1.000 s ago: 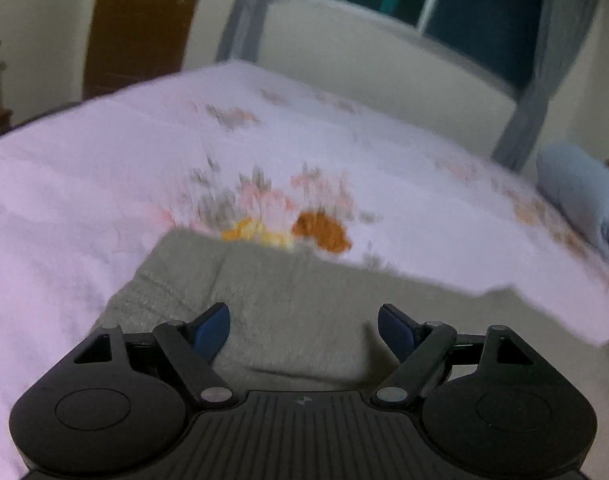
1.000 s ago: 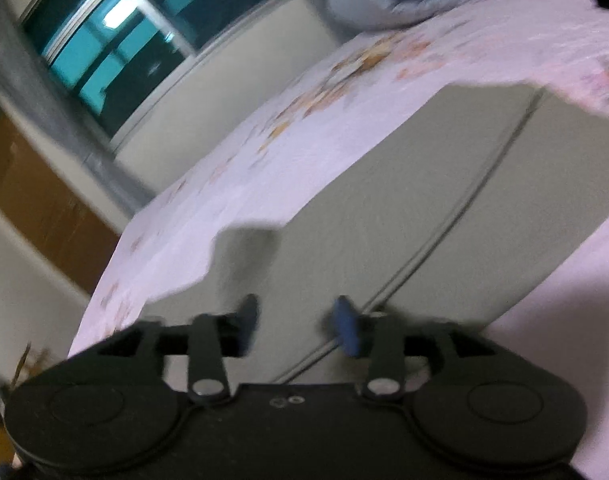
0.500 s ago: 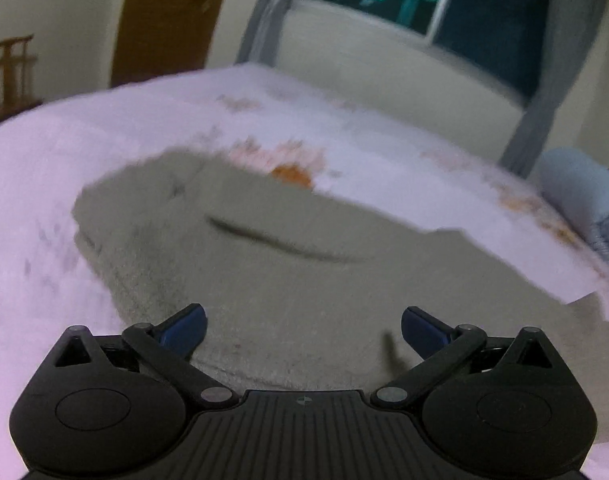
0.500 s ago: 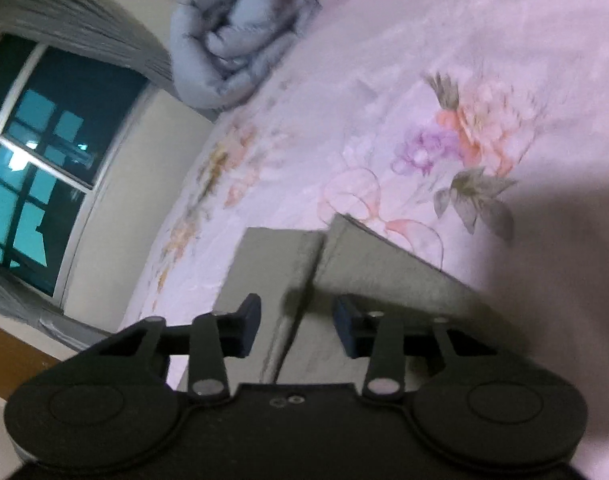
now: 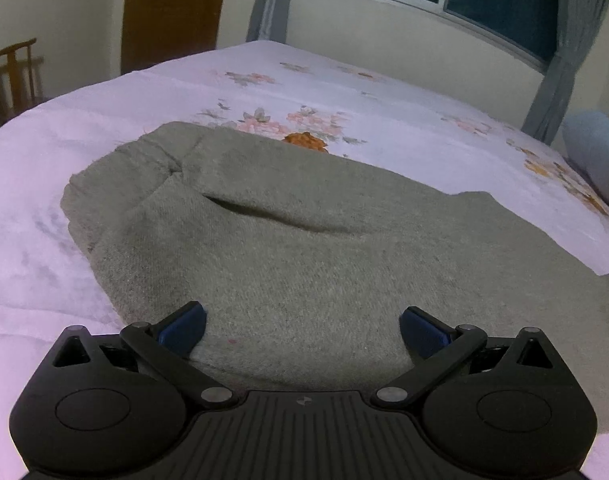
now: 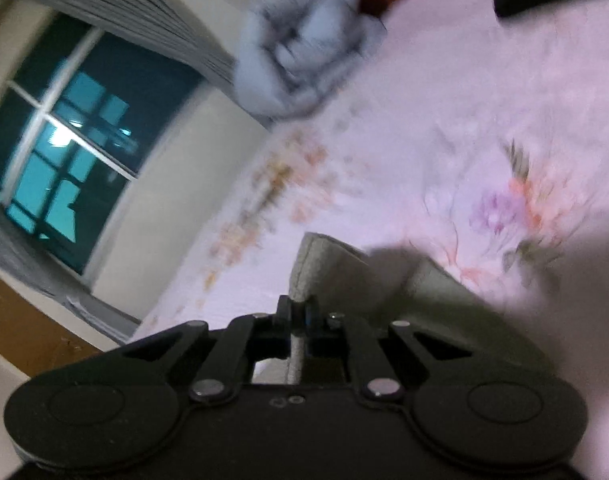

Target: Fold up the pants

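We are at the start of a fold: the pants [image 5: 304, 240], grey and thick-knit, lie spread on the bed [image 5: 104, 128] with its floral cover, waistband end toward the far left in the left wrist view and a pocket slit across the middle. Our right tongs [image 6: 298, 316] have come together on a hem edge of the pants [image 6: 328, 264]; the fabric runs up between the two pads and we judge it pinched, though the frame is blurred. Our left tongs [image 5: 302, 326] stand wide apart just over the near part of the cloth, with nothing between them. The next move, as we read it, calls for the left tongs to drop onto a matching edge and close, so both ends can be lifted and carried over together; lifting with the right alone would likely drag the leg askew. Compared with a second ago, the right tongs, then half apart over a broad stretch of grey with its centre seam, have swung to the leg's end and shut, and the rolled blue blanket [image 6: 300, 48] now fills the top of that view. The left tongs have spread wider and pulled back, so far more of the pants shows.
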The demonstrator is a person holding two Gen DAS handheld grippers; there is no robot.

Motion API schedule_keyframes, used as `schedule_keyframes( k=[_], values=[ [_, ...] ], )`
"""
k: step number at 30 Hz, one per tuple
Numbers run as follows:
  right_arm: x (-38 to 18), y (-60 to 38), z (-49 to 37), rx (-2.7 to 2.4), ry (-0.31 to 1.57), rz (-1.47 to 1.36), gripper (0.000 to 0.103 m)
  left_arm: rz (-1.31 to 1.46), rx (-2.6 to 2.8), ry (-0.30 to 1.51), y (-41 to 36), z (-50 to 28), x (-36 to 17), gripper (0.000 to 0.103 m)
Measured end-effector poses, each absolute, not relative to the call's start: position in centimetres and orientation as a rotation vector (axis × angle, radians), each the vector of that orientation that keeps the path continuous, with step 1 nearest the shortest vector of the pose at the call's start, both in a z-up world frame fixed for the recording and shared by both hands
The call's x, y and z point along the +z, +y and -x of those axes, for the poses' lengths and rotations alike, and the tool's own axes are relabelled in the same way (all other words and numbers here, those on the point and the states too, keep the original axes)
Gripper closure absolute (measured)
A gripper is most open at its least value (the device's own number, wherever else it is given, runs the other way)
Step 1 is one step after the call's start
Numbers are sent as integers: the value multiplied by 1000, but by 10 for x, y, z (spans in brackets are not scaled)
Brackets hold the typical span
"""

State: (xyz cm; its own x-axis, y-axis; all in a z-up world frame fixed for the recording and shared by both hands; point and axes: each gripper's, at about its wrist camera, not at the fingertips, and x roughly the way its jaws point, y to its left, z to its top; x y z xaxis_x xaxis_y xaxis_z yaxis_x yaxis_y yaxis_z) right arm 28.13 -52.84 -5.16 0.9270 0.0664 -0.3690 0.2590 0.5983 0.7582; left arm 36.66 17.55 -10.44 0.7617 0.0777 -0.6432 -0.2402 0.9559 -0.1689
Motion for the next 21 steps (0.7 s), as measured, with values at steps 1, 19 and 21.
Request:
schedule_keyframes(
  k=[1,19,21],
  values=[
    [-48,-527,-271,-125,379,-919,103,246,165,685,176,-366,-105,0],
    [-121,-558,-231,-269,512,-1052,103,229,99,716,187,-367,-104,0],
    [-124,-561,-232,-250,530,-1066,98,235,96,715,187,-365,-103,0]
  ],
)
